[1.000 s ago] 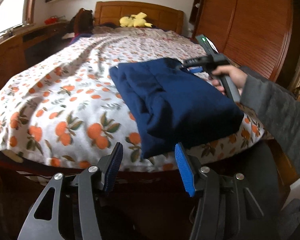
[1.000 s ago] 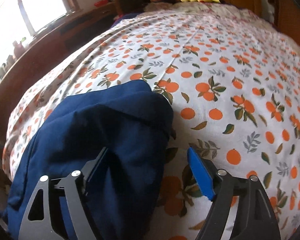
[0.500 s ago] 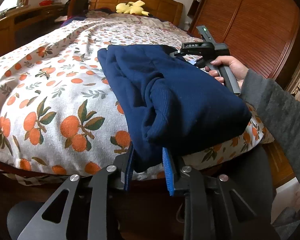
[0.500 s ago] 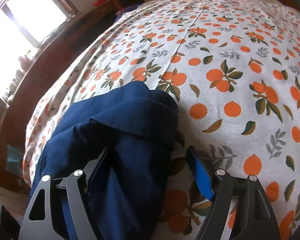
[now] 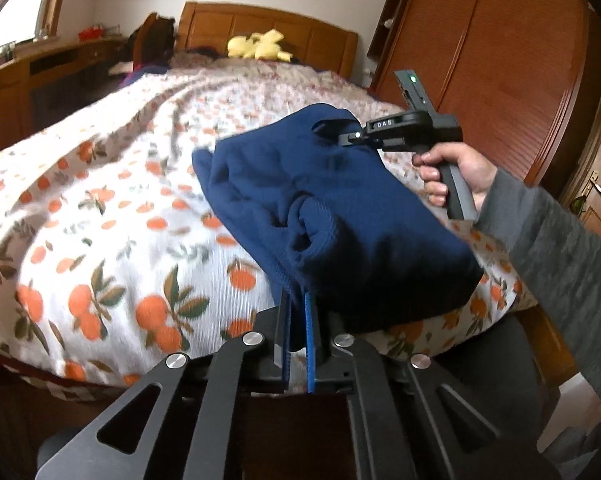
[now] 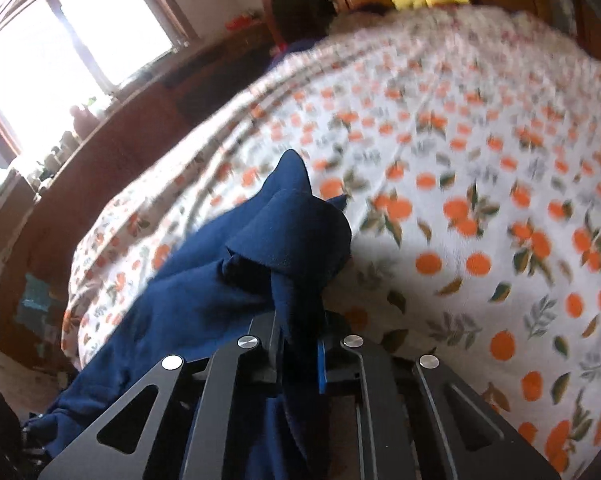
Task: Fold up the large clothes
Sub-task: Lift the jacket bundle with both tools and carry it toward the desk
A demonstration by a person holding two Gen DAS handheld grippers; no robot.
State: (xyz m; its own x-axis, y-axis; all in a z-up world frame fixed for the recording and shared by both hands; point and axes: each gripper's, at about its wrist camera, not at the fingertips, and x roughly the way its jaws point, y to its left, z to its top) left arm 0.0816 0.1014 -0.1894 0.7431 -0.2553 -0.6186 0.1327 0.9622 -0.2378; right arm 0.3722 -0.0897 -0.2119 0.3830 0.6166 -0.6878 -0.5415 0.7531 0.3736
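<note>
No containers in view. Folded navy garment [image 5: 340, 216] sits at the near corner of the bed [image 5: 100, 216], lower edge hanging past the mattress edge toward the camera. Orange-print cover wide open to the left and back toward the headboard [image 5: 268, 36]; yellow plush [image 5: 258, 46] far back by the pillows. Wardrobe [image 5: 500, 60] close on the right side, desk [image 5: 40, 76] along the left wall under the window [image 6: 60, 52].

L gripper [image 5: 298, 330]: fingers nearly together, pinching the garment's near lower edge, fabric sandwiched btwn the blue pads [image 5: 310, 344].

R gripper [image 6: 298, 346]: fingers closed tight on a bunched fold at the garment's far end; cloth rises in a peak just ahead of the tips, rest trails down-left off the bed edge. In left wrist view R gripper [image 5: 350, 134] is at the garment's far upper corner, held by the right hand [image 5: 456, 172]. Both frames motion-blurred.
</note>
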